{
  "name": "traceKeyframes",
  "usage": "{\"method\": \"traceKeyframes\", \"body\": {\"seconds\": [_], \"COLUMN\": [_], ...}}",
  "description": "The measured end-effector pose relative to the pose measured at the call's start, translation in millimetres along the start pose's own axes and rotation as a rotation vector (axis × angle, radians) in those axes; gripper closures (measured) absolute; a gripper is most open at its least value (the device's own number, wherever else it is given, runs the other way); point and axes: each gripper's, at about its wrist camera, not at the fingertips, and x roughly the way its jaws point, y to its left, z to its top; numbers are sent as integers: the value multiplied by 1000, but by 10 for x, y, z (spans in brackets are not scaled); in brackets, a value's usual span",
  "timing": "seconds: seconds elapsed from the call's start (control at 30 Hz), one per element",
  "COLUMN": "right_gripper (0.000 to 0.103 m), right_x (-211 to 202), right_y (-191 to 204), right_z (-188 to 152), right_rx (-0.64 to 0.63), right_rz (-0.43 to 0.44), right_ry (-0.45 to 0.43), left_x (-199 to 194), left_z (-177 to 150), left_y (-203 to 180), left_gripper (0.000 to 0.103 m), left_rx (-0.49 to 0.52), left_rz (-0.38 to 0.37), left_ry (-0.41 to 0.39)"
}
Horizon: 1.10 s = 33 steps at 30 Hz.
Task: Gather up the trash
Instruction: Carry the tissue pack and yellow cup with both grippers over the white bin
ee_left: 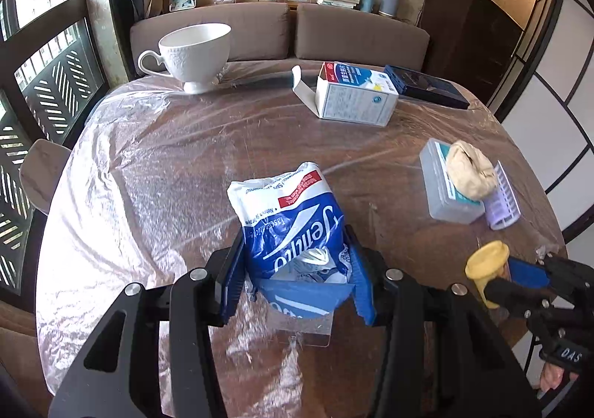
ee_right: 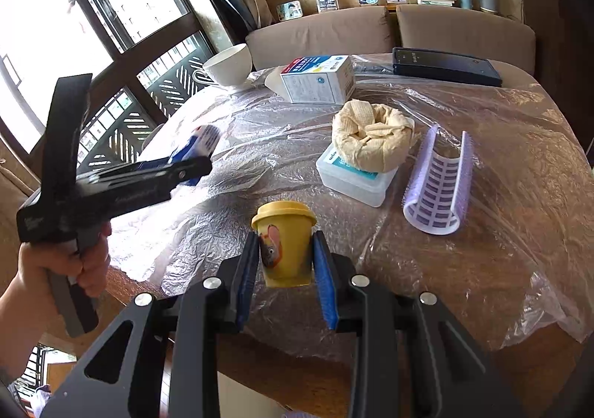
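Observation:
My left gripper (ee_left: 295, 269) is shut on a crumpled blue and white tissue packet (ee_left: 293, 217), held above the plastic-covered table (ee_left: 148, 165). My right gripper (ee_right: 286, 262) is shut on a small yellow lidded cup (ee_right: 284, 247), held over the table's near edge. The cup also shows in the left wrist view (ee_left: 486, 265), at the right. The left gripper and packet show in the right wrist view (ee_right: 193, 154), at the left. A crumpled beige paper wad (ee_right: 371, 136) lies on a clear plastic box (ee_right: 352, 176). An opened white carton (ee_left: 352, 95) lies farther back.
A white teacup (ee_left: 193, 54) stands at the far left of the table. A dark blue flat case (ee_left: 427, 85) lies at the far right. A lilac hair roller (ee_right: 440, 184) lies right of the plastic box. A brown sofa (ee_left: 278, 32) is behind the table, windows at left.

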Motion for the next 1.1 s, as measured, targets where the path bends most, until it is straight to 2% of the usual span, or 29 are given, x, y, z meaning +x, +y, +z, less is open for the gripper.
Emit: {"method": "traceKeyframes", "body": {"seconds": [0.7, 1.1], "right_gripper": [73, 73], "right_x": [-280, -501], "right_y": [83, 79], "right_z": [-129, -383], "right_rx": [3, 28], "right_rz": [-20, -30], "right_ry": [-29, -18], "left_x": [-444, -621], "left_z": [-496, -759], "left_y": [-221, -407], "left_gripper": [53, 53], "left_rx": [64, 138], "left_rz": [-74, -111], "left_ry": [-5, 9]}}
